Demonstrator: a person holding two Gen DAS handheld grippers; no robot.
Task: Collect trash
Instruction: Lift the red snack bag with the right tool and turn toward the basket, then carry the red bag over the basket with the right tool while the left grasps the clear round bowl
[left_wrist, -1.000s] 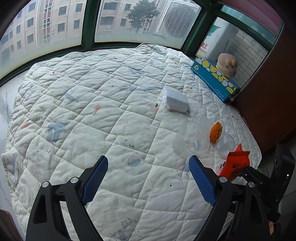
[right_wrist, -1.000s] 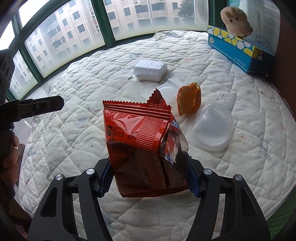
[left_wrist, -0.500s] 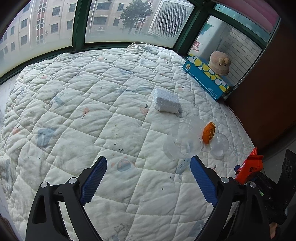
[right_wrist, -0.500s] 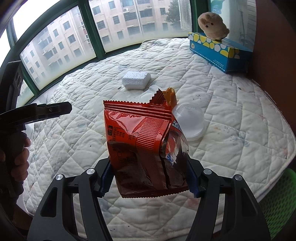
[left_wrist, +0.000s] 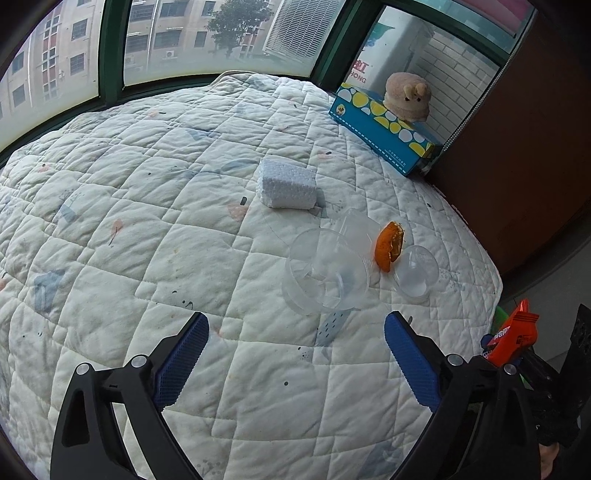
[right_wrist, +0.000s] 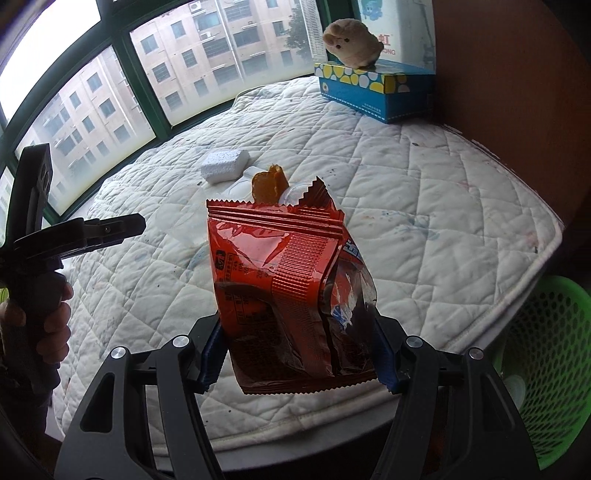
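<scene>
Stage: the collecting was judged partly done; one piece of trash had been lifted off the bed (right_wrist: 461, 192) and none was clearly seen dropped yet
Right gripper (right_wrist: 295, 354): its fingers were clamped on the lower part of the red snack wrapper (right_wrist: 291, 284), one on each side, and the wrapper was held upright in the air above the near edge of the bed
Green basket (right_wrist: 546, 354): it was seen on the floor just beside the bed's corner, to the right of the held wrapper; it was judged to be the bin, and what lay inside could not be made out
Left gripper (left_wrist: 295, 354): its fingers had just been opening and stood wide apart with nothing between them, poised above the quilt just short of the clear cups
Left on the bed: the white foam block (left_wrist: 287, 187), the orange peel (left_wrist: 388, 246) and the clear plastic cups
Count, wrappers: one, held
Count, foam blocks: one
Count, peel pieces: one, standing on edge between the cups
Count, clear cups: at least two, a larger one (left_wrist: 325, 271) and a smaller one (left_wrist: 415, 272); a third behind the larger one could not be ruled out
Count, baskets: one
Not trash, as judged: one blue tissue box (left_wrist: 384, 127) with one plush toy (left_wrist: 406, 96) on top, by the window
</scene>
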